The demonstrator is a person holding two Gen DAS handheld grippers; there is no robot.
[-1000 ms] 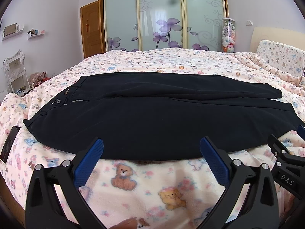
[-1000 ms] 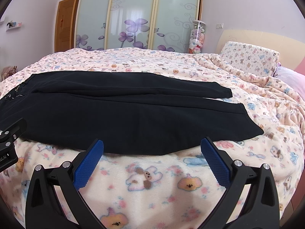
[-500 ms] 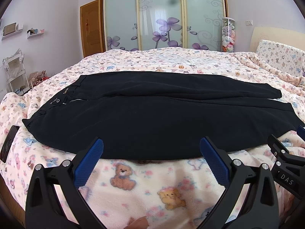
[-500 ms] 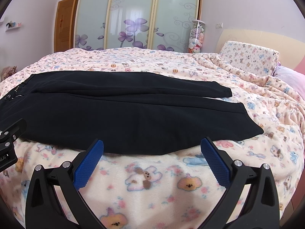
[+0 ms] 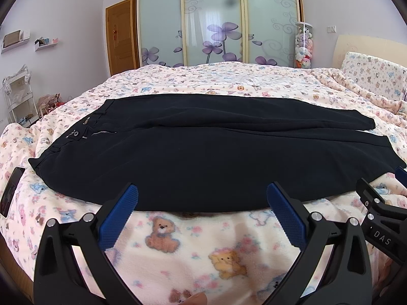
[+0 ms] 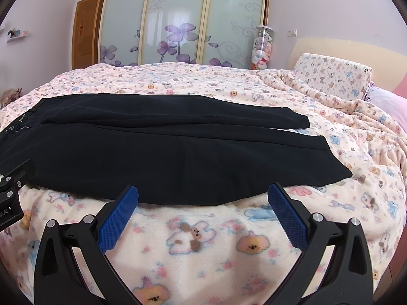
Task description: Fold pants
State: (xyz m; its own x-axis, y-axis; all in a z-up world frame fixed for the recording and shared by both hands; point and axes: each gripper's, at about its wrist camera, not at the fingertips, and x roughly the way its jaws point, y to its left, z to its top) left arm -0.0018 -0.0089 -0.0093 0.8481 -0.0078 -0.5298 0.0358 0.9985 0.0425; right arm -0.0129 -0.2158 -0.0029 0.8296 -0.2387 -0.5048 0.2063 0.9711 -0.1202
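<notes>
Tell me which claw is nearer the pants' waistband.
Left. The left claw sits toward the waistband end of the pants; the right claw is nearer the leg cuffs.

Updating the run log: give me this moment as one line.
stage: pre-grasp | pants: flat on bed, unfolded | left gripper: jaws open, empty | right gripper: jaws open, empty

You are looking at one pair of black pants with two legs lying on one bed blanket. You are holding two grippers, the left gripper and the right gripper, each showing two blue pads. Behind the bed, one wardrobe is showing three sliding panels. One brown door and one toy tube are standing nearby.
</notes>
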